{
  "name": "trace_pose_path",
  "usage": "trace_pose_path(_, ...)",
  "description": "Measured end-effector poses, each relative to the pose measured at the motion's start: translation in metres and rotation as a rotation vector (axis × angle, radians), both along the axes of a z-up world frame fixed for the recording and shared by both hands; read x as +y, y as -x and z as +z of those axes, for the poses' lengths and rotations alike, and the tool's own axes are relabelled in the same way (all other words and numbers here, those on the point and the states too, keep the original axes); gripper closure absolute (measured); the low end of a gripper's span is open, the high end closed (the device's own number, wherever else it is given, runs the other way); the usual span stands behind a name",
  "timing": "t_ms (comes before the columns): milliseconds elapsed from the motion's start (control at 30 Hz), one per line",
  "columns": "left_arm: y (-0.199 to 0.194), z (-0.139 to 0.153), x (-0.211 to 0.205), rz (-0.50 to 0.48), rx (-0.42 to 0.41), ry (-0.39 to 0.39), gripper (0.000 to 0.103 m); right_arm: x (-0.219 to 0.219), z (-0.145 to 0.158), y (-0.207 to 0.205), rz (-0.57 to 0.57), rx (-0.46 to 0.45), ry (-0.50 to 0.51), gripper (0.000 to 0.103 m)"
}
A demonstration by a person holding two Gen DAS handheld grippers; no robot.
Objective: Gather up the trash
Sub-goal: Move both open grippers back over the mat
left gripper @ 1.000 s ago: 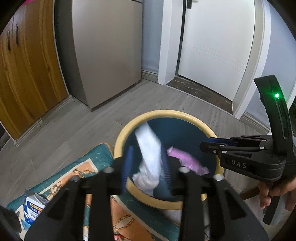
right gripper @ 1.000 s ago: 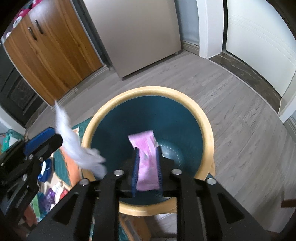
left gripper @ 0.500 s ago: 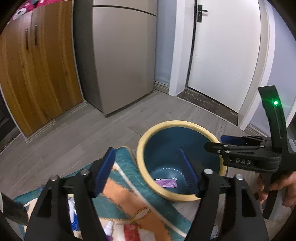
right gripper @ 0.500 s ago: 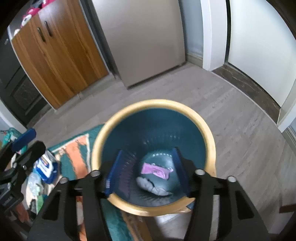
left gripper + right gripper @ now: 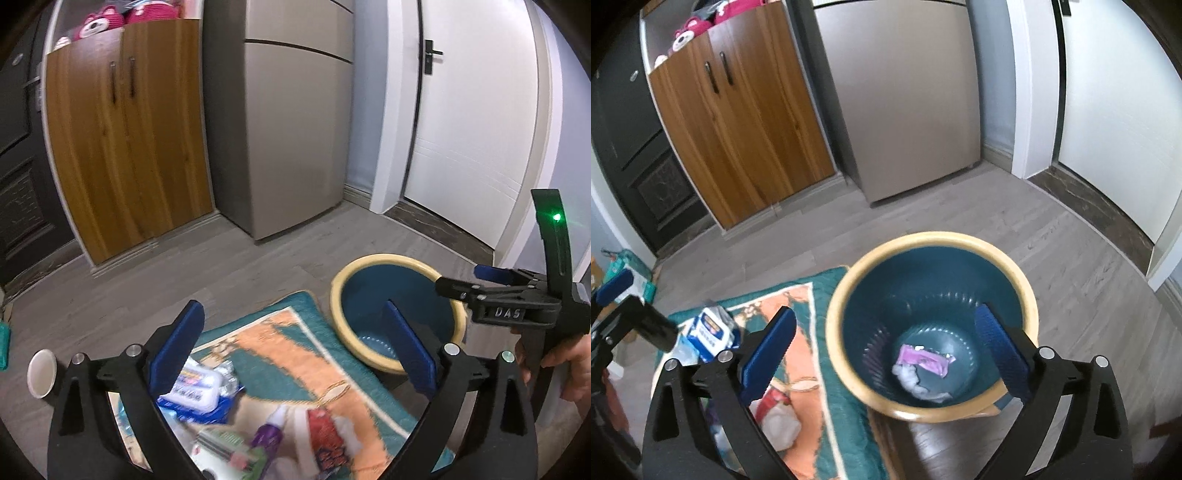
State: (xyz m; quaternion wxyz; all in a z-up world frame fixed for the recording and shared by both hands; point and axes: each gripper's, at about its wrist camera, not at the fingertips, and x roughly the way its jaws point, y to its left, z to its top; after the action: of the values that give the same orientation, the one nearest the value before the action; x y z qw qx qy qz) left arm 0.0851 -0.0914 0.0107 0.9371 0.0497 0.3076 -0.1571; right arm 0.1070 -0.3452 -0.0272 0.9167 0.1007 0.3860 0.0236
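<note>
The bin point(image 5: 932, 321), teal inside with a yellow rim, stands on the wood floor point(image 5: 1071, 258) at the edge of a patterned rug point(image 5: 280, 343). Seen from the right wrist camera, two pieces of trash lie at its bottom: a pink wrapper point(image 5: 925, 359) and a crumpled white tissue point(image 5: 916, 382), touching each other. That part of the job looks done.

The right gripper point(image 5: 884, 352) hangs above the bin with its fingers spread wide and nothing between them. The left gripper point(image 5: 291, 343) is over the rug beside the bin, its fingers also wide apart and empty.

More remains to be picked up, judging by what lies on the rug. The left wrist camera shows a blue and white pack of wipes point(image 5: 197, 387), a small purple bottle point(image 5: 271, 432), a red and white packet point(image 5: 325, 439) and a green and white box point(image 5: 229, 448), bunched close together at the near end of the rug. Which of these count as trash cannot be told from the pictures. A small white cup point(image 5: 42, 373) sits on the floor off to the left, apart from the rug.

The task appears partly complete, with each gripper free for another piece.
</note>
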Motion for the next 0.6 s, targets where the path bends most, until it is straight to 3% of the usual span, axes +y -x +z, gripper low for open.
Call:
trace_pose_path(267,0.026,0.006,0.058,0.098,-0.017,-0.005,0.006,0.031,0.007,0.02,0.017,-0.04,0.024,0.005)
trace_pose_path(600,0.052,-0.009,0.13,0.243,0.03,-0.012,0.006,0.074,-0.017,0.045,0.129,-0.011,0.079,0.005)
